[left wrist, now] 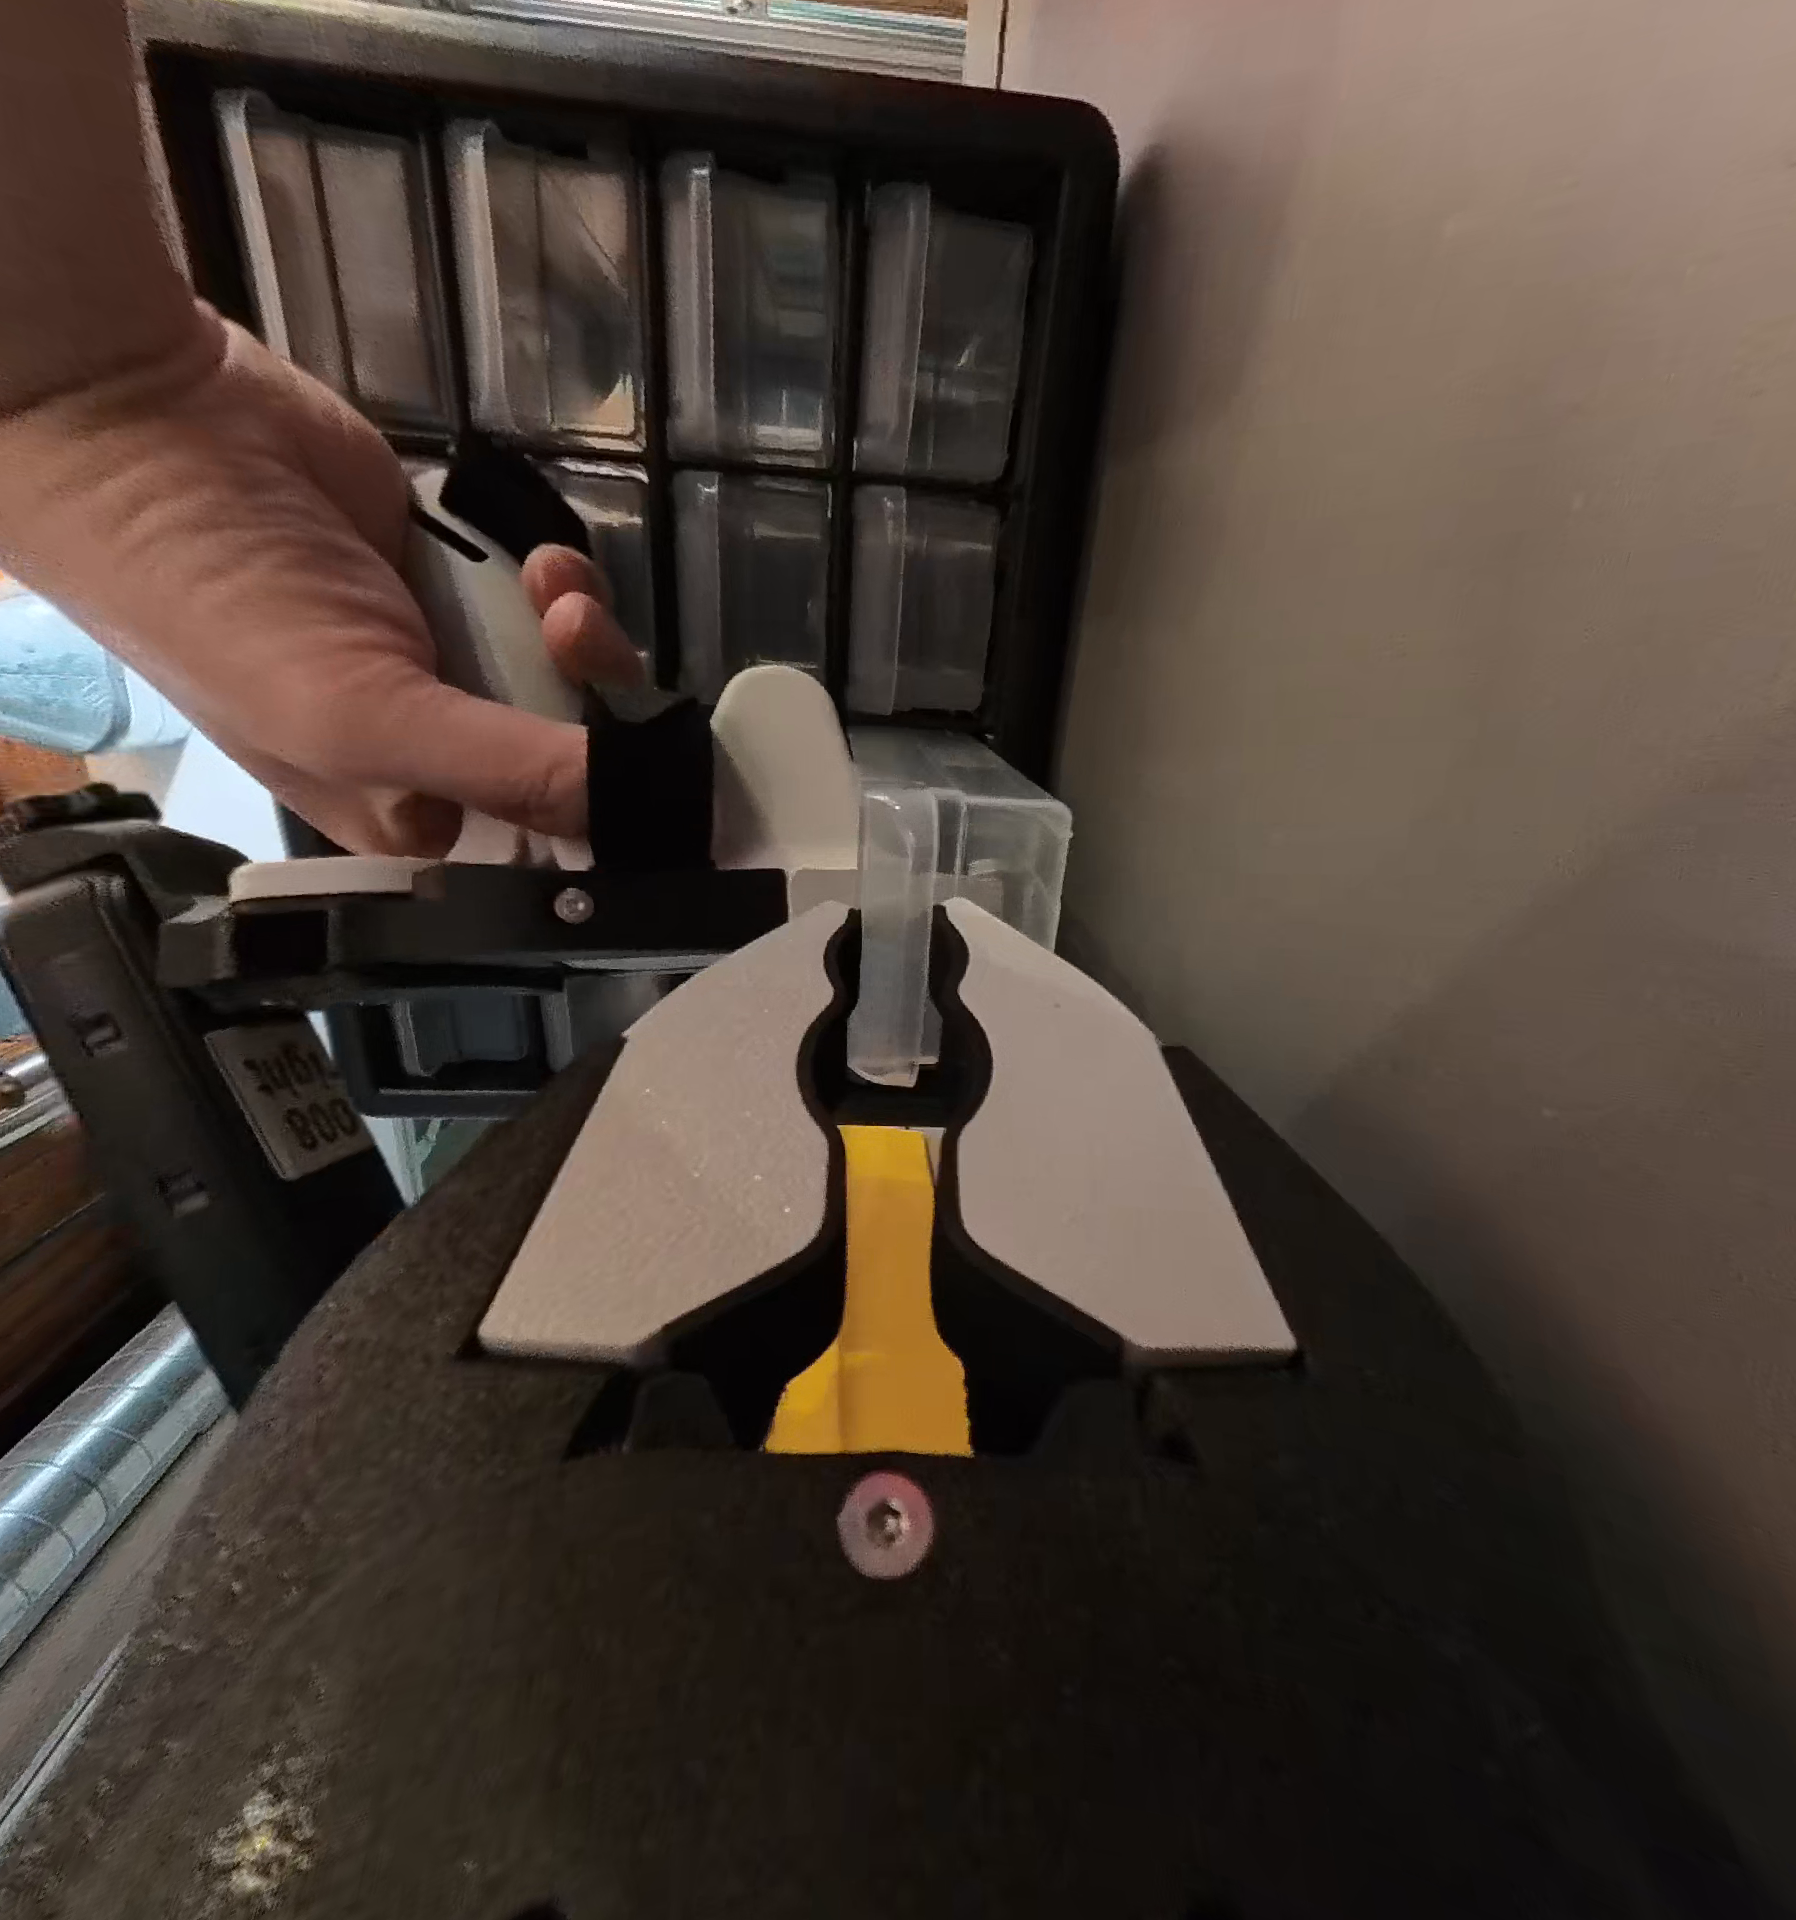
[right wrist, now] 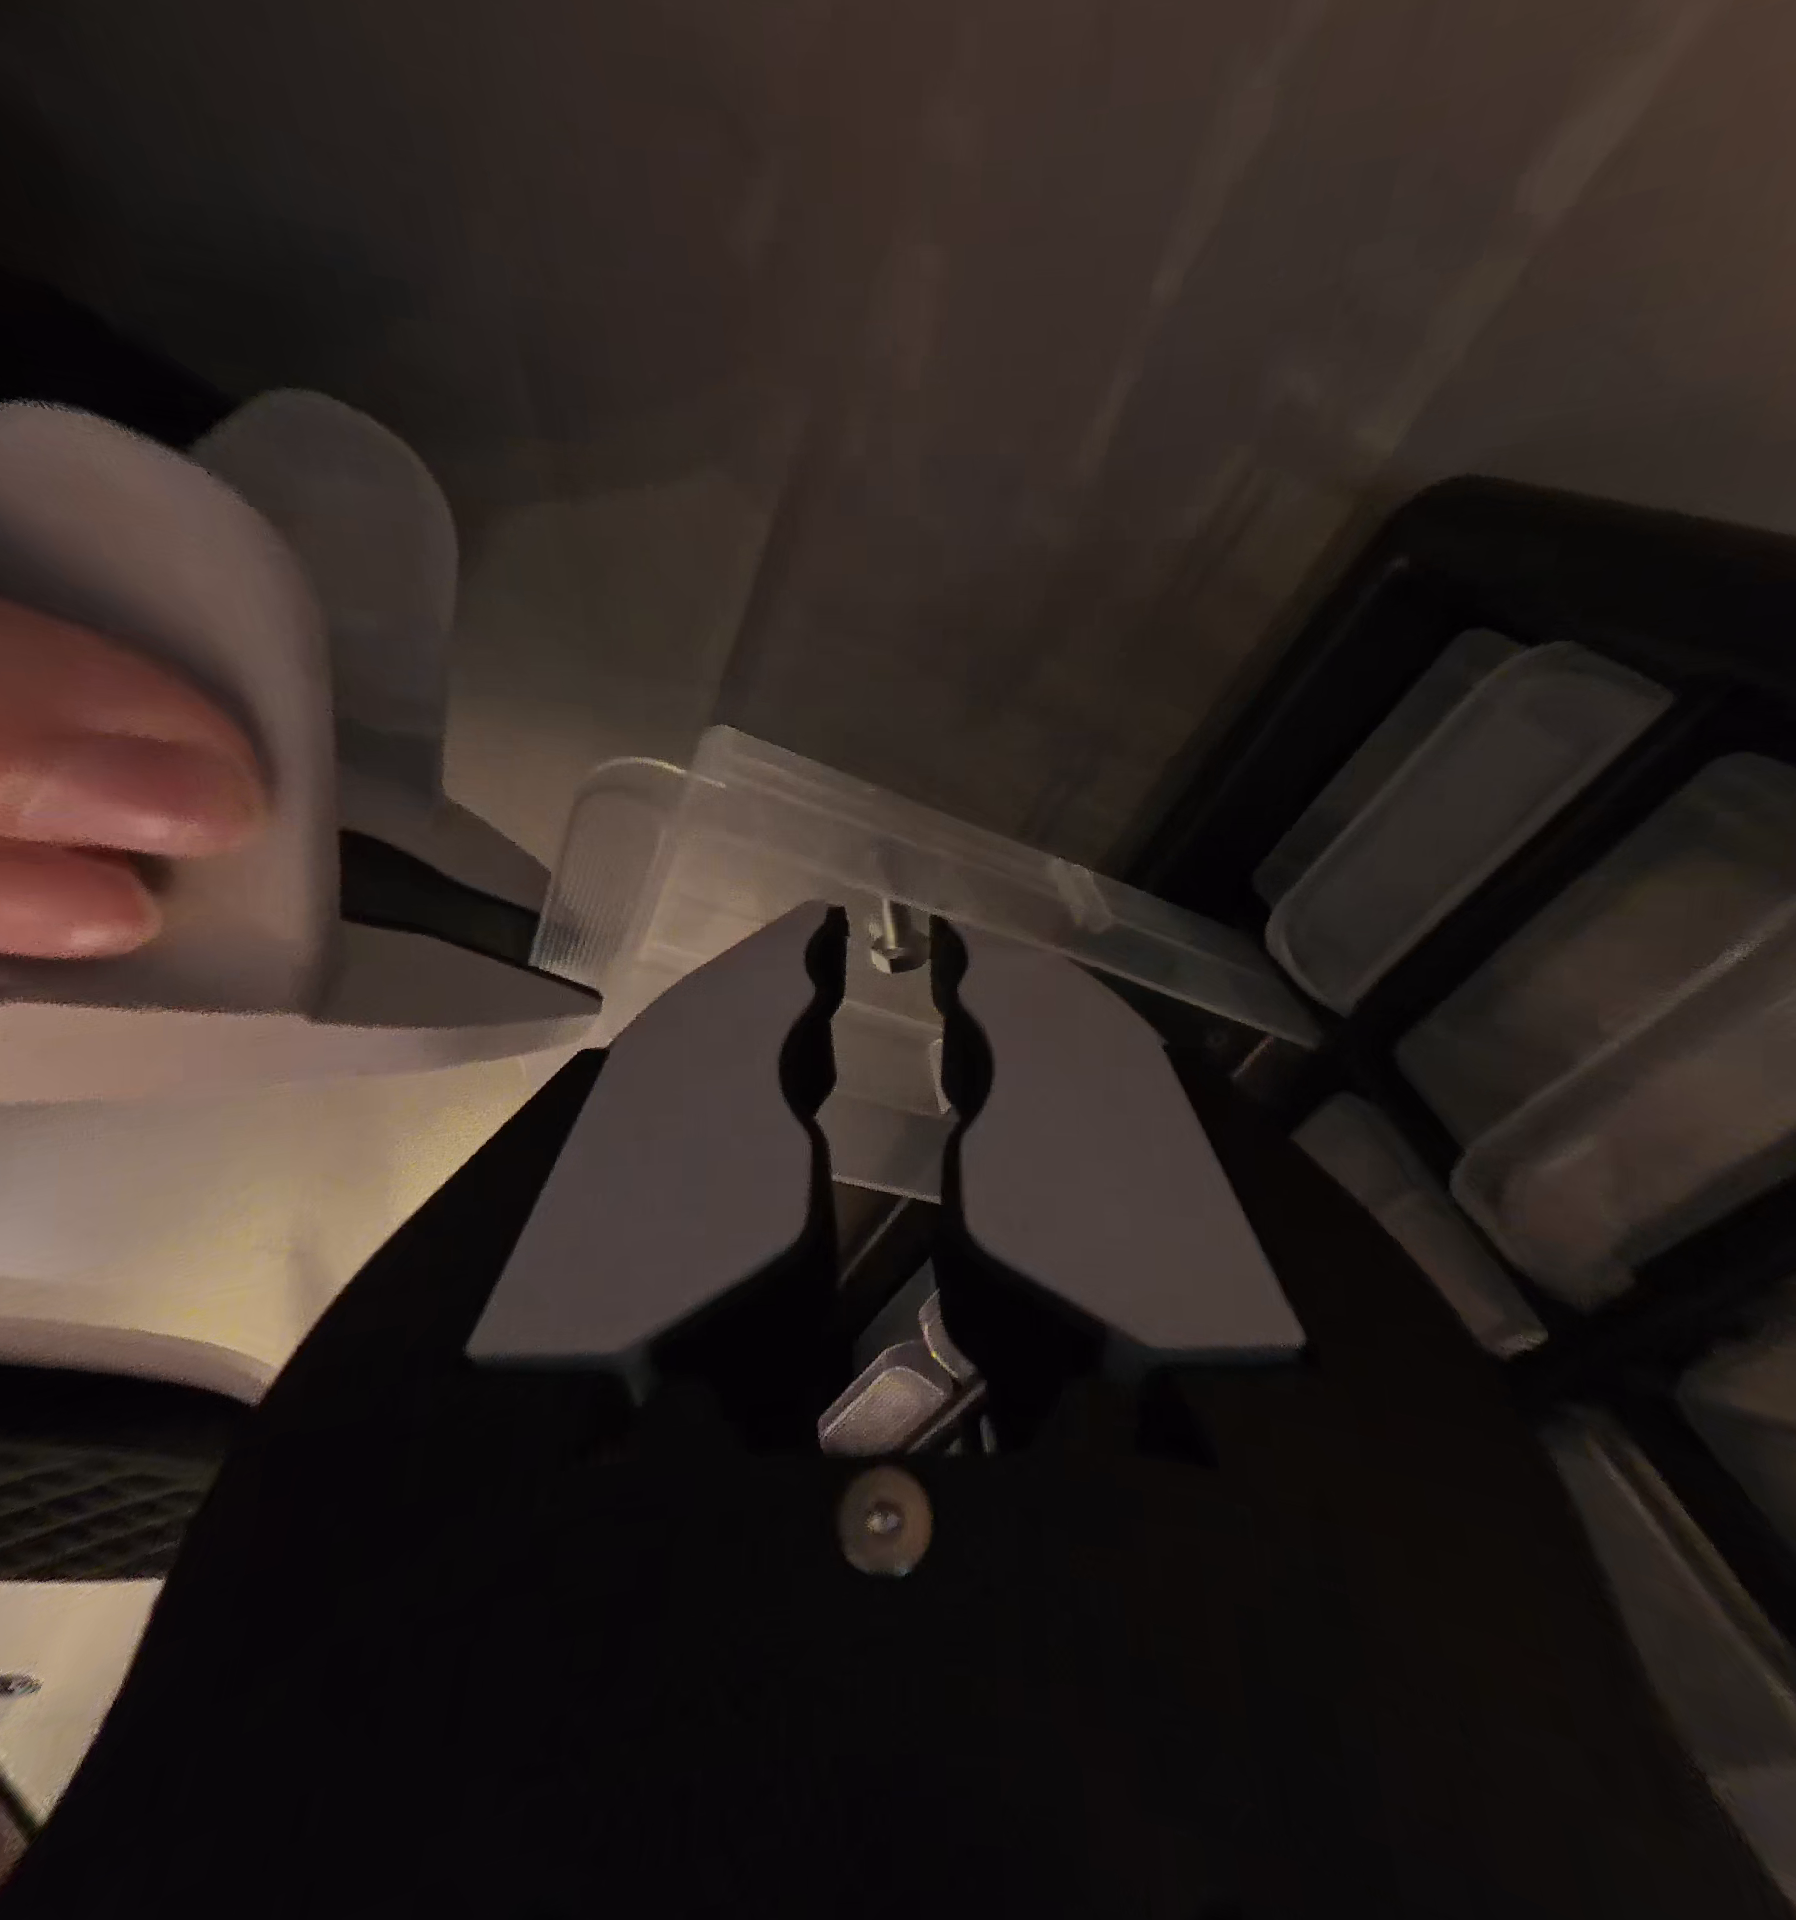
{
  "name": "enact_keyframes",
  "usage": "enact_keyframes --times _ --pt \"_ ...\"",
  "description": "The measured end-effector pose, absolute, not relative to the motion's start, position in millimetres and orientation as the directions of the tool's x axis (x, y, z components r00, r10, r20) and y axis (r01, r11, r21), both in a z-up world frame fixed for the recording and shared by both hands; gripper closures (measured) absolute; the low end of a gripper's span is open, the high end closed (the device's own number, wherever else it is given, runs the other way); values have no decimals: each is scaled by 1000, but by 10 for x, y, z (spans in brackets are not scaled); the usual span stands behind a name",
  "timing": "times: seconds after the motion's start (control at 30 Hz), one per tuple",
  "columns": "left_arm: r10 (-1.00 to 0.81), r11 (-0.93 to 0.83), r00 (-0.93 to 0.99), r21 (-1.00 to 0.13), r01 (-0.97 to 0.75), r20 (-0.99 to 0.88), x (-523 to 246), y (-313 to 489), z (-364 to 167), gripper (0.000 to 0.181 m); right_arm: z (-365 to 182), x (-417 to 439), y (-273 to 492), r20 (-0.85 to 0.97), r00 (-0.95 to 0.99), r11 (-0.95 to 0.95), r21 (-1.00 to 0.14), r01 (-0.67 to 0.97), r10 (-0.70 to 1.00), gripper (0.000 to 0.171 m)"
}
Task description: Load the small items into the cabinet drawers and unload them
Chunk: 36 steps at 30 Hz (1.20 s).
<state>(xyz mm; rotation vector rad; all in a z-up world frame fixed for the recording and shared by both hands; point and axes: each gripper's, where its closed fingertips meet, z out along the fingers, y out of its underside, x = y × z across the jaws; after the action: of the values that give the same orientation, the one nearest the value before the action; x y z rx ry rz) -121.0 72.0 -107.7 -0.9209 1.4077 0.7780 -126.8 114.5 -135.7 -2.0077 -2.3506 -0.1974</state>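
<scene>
Two views were examined. Left wrist view: the left gripper (left wrist: 892, 971) is closed on the clear drawer's (left wrist: 987, 831) handle tab (left wrist: 894, 935), the drawer drawn out of the black cabinet (left wrist: 1081, 416), presumably steadied for access. Right wrist view: the right gripper (right wrist: 886, 935) is narrowly parted about a small metal screw (right wrist: 889, 940) over the drawer; actual grip cannot be told.

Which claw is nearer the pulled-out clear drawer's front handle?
Left. The left claw is shut on the drawer handle; the right claw holds a small screw over the drawer's open top.
</scene>
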Motion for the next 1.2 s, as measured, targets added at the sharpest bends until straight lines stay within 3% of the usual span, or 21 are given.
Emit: enact_keyframes --times 0.2,0.4,0.53,0.7,0.77,0.83,0.9,1.03,1.2 --pt "-88 469 20 -59 -881 -996 -1197 703 -1106 169 -1414 -1228 1092 38 -119 114 131 985 992 164" --pt "-82 470 28 -63 -880 -996 -1194 705 -1087 169 -1310 -1199 1142 113 -115 101 122 987 987 164" --pt "-84 470 26 -63 -880 -996 -1189 713 -1097 169 -1031 -1234 1171 206 -65 69 -12 998 976 164" --pt "-95 459 31 -72 -886 -995 -1200 751 -1111 169 -402 -1101 930 327 61 43 -302 952 943 164" --pt "-103 454 33 -77 -888 -994 -1197 770 -1121 169 -180 -757 761 376 139 9 -366 931 916 164" --pt "-110 452 42 -87 -888 -993 -1182 782 -1120 169 -60 -222 649 406 245 -78 -385 920 880 164" --pt "-110 450 47 -91 -888 -993 -1165 797 -1110 169 -76 451 609 364 424 -295 -360 885 829 164" --pt "-126 432 64 -113 -895 -990 -1144 886 -1097 168 -473 1675 613 271 751 -686 -306 661 603 164" --pt "-119 399 65 -108 -911 -991 -1130 1052 -1097 169 -1161 2280 421 73 872 -855 -170 490 485 164"
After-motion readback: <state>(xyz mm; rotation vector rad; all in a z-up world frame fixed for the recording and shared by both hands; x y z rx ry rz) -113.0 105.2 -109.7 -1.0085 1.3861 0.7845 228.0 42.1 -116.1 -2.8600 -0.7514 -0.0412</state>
